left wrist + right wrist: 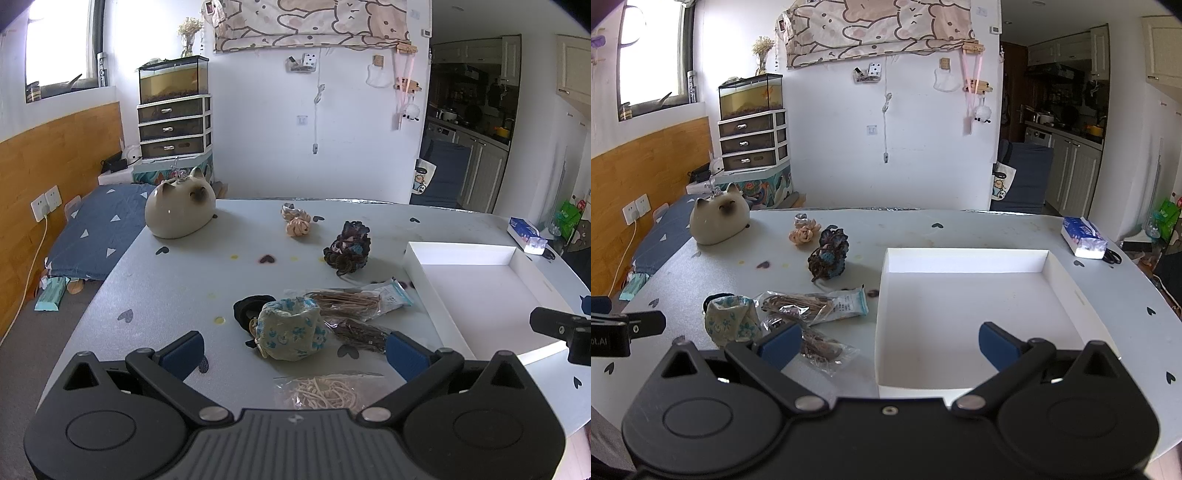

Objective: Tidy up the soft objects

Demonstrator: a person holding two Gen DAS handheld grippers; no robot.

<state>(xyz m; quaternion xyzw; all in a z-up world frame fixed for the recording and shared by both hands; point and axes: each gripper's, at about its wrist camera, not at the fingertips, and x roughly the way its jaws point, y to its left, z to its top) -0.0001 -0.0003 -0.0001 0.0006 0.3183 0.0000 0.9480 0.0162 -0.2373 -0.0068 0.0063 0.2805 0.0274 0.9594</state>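
On the table (110, 295), a floral pouch (291, 328) is seen lying between the spread blue fingers of the left claw (293, 354), untouched; a black band (245, 310) lies just behind it, and bagged cords (354, 302) beside it; the right claw (890, 345) is held wide open above the white tray (964, 258), gripping nothing; a dark crocheted bundle (829, 254) and a cat figure (718, 221) stand farther back.

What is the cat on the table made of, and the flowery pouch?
The cat looks like glazed ceramic: smooth, hard-looking, with a small shiny highlight on its side. It could be glossy plastic. The pouch looks like thin printed cloth: it sags, wrinkles, and its rim folds over softly.
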